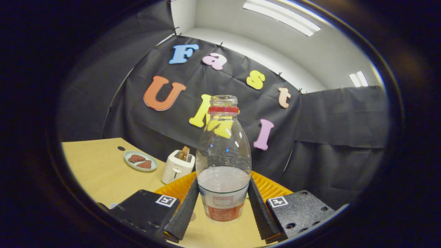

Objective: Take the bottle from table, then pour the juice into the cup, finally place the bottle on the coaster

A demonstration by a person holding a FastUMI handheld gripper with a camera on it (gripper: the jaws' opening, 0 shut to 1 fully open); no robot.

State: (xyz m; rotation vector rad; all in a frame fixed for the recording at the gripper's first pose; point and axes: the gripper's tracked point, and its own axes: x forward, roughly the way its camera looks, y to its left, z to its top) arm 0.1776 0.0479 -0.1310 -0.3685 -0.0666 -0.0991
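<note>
Gripper point(223, 210) fingers clamp bottle point(223, 165) between them, pressing label at both sides; bottle upright, cap off, partly full. Orange tray point(267, 187) just beyond bottle. Toaster point(177, 166) at 11 o'clock, plate point(140, 160) farther at 10 o'clock on table point(100, 172).

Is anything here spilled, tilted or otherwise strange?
No spill shows. The bottle sits upright between the gripper fingers, which touch its lower sides. One odd point: it has no cap, so its mouth is open with juice inside. The toaster and plate look normal.

Clear glossy plastic bottle point(223, 162); smooth matt wood-look table point(100, 165); ribbed orange plastic tray point(267, 187).
</note>
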